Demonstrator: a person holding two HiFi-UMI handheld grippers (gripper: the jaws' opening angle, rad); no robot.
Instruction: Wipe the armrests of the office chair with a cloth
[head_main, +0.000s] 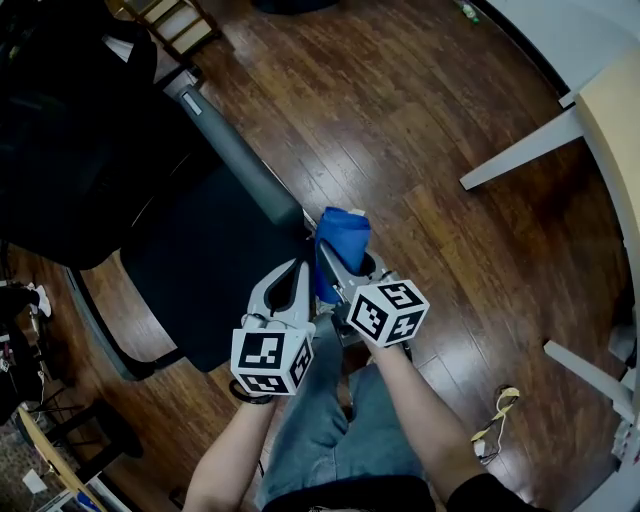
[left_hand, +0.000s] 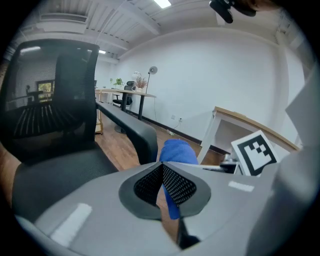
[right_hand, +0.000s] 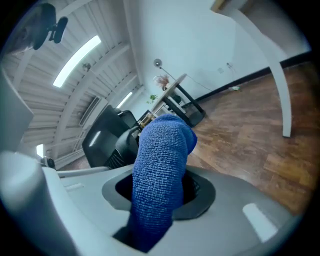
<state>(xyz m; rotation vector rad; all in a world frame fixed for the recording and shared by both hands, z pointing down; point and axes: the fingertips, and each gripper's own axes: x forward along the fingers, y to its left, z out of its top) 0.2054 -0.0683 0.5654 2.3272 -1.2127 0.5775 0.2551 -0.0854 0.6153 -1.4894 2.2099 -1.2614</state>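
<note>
The black office chair (head_main: 200, 270) stands at the left of the head view. Its near grey armrest (head_main: 240, 160) runs diagonally toward me and also shows in the left gripper view as the armrest (left_hand: 137, 132). My right gripper (head_main: 352, 272) is shut on a blue cloth (head_main: 342, 238), which sticks up out of its jaws just past the armrest's near end. In the right gripper view the cloth (right_hand: 161, 165) fills the jaws of the gripper (right_hand: 160, 187). My left gripper (head_main: 303, 268) hangs beside it, over the seat's edge. Its pads (left_hand: 172, 186) meet, with the cloth (left_hand: 177, 150) behind them.
The chair's mesh back (head_main: 70, 130) and far armrest (head_main: 95, 320) lie to the left. A white-legged table (head_main: 520, 150) stands at the right on the wood floor (head_main: 400, 110). A yellow scrap (head_main: 497, 415) lies near my knee (head_main: 340, 430). A shelf (head_main: 175, 20) is at the top.
</note>
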